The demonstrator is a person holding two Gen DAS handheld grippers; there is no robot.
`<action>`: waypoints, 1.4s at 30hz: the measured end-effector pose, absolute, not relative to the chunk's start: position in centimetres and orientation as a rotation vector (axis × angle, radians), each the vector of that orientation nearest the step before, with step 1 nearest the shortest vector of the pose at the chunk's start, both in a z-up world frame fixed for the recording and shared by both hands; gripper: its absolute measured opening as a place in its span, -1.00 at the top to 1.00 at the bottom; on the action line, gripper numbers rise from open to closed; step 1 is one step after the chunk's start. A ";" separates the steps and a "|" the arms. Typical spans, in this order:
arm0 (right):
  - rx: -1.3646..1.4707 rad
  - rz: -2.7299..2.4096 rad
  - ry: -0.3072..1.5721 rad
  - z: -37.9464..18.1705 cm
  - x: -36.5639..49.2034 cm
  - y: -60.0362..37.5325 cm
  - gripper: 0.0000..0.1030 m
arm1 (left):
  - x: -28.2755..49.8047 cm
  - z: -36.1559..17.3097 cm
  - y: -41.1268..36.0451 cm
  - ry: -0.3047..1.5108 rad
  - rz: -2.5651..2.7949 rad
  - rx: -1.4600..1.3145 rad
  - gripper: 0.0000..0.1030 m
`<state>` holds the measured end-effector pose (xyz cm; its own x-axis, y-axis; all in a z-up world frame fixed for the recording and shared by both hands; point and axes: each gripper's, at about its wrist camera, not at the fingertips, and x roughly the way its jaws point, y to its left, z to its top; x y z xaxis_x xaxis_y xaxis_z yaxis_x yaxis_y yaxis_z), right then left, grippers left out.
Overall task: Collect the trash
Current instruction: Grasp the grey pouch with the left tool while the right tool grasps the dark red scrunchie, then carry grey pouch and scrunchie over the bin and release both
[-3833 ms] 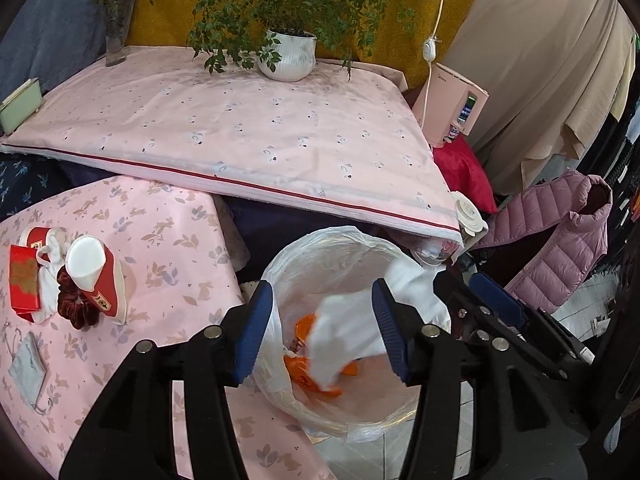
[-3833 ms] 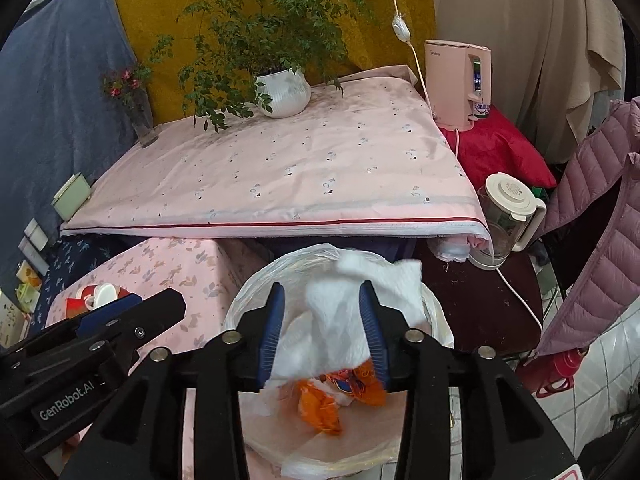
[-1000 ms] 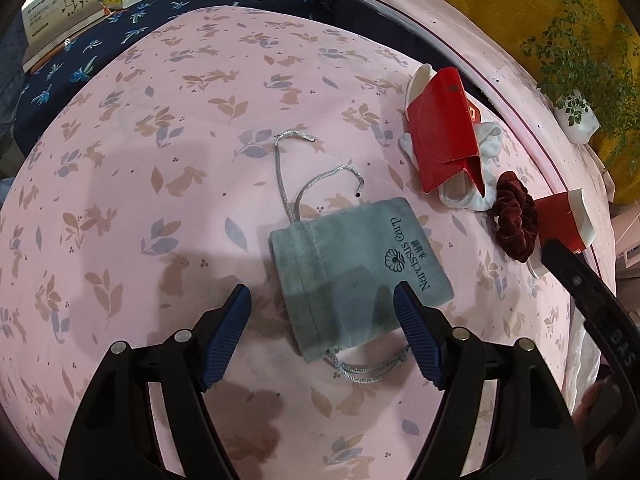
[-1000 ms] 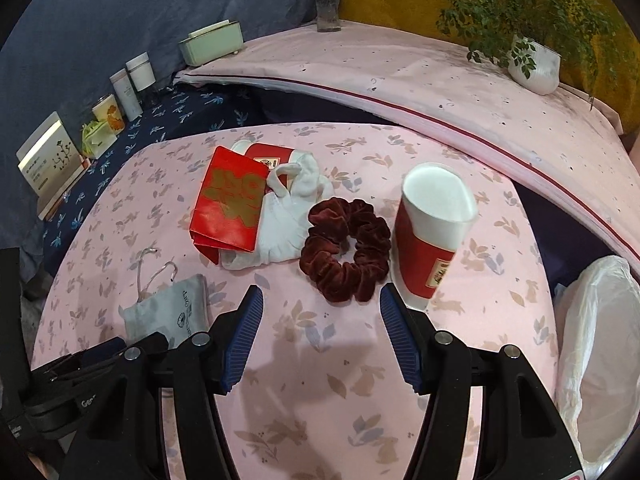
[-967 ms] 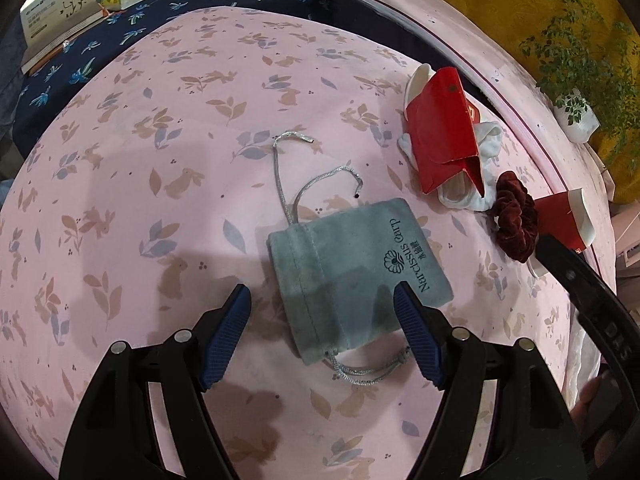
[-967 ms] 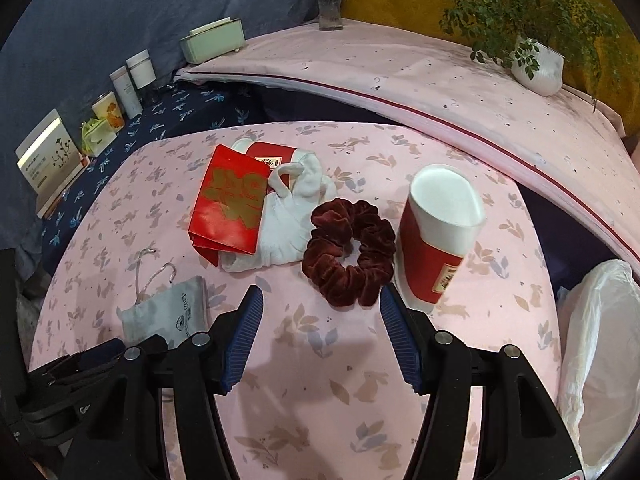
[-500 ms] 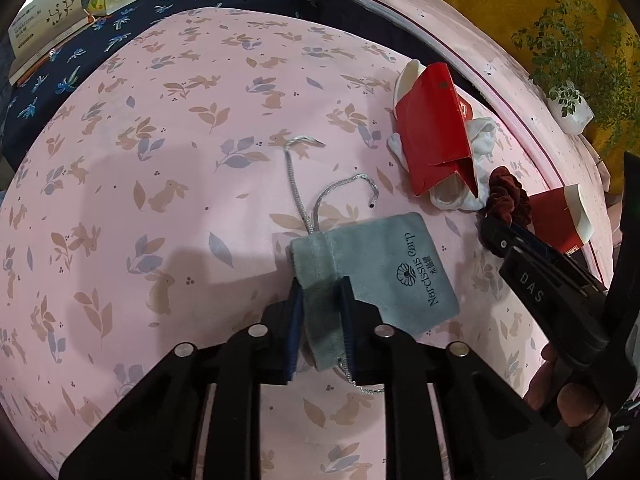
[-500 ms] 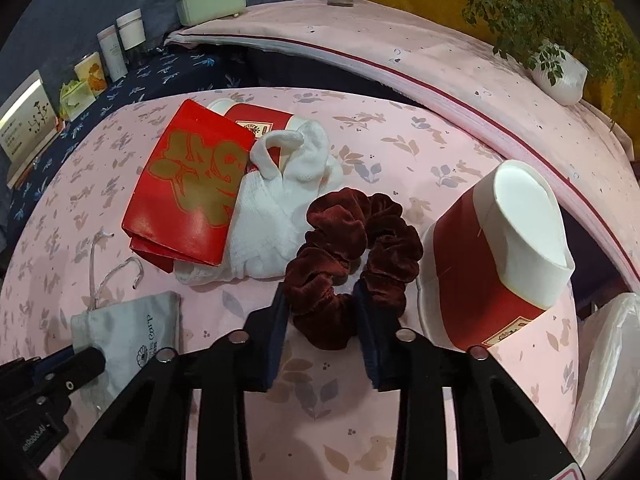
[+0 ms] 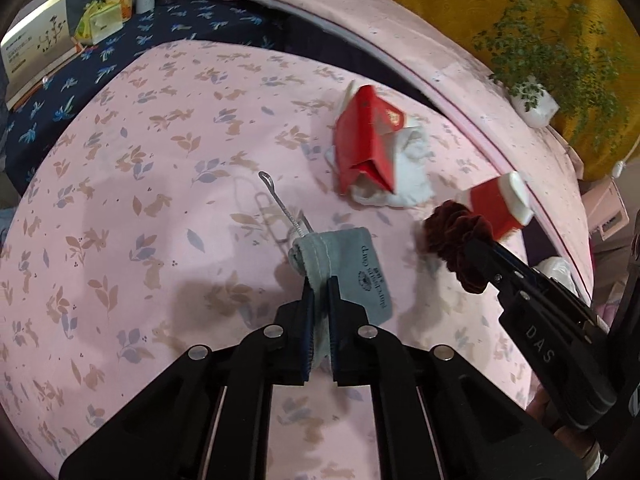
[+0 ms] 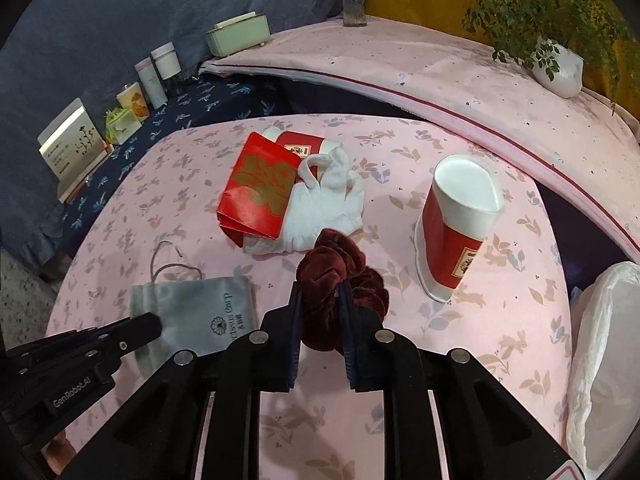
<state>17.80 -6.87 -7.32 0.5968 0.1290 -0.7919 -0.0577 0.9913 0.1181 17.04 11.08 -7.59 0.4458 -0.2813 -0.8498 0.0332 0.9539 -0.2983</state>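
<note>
Left wrist: left gripper (image 9: 318, 284) now pinching pouch (image 9: 352, 268), lifted; right gripper (image 10: 320, 296) now pinching scrunchie (image 10: 340, 280).

Left gripper (image 9: 319, 292): wide open over the trash bag 3.8 s ago; open around the grey pouch (image 9: 352, 264) 1.0 s ago; now clamped on its bunched edge at frame centre, pouch lifted, cord raised.

Right gripper (image 10: 320, 300): open before the scrunchie (image 10: 340, 276) 1.0 s ago; now pinching it, raised off the cloth at frame centre.
</note>
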 end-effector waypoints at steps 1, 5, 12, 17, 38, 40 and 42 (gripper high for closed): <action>0.088 0.110 0.915 -6.7 17.2 -7.1 0.68 | 16.7 -7.0 10.7 1.084 -0.208 -0.246 0.89; 0.105 0.106 0.872 -4.5 15.2 -8.3 0.68 | 15.3 -4.5 9.1 1.037 -0.255 -0.226 0.89; 0.139 0.060 0.801 -1.1 12.2 -11.9 0.68 | 13.2 -0.5 5.2 0.970 -0.351 -0.194 0.89; 0.169 -0.014 0.754 0.4 10.1 -15.8 0.68 | 12.4 1.2 1.6 0.952 -0.427 -0.162 0.89; 0.302 -0.320 0.718 0.2 4.0 -31.6 0.68 | 10.4 2.5 -16.0 0.948 -0.746 -0.038 0.88; 0.312 -0.337 0.717 0.1 3.7 -32.5 0.68 | 10.3 2.4 -17.2 0.942 -0.761 -0.021 0.88; 0.321 -0.352 0.715 0.1 3.4 -33.3 0.68 | 10.1 2.2 -18.4 0.946 -0.777 -0.004 0.88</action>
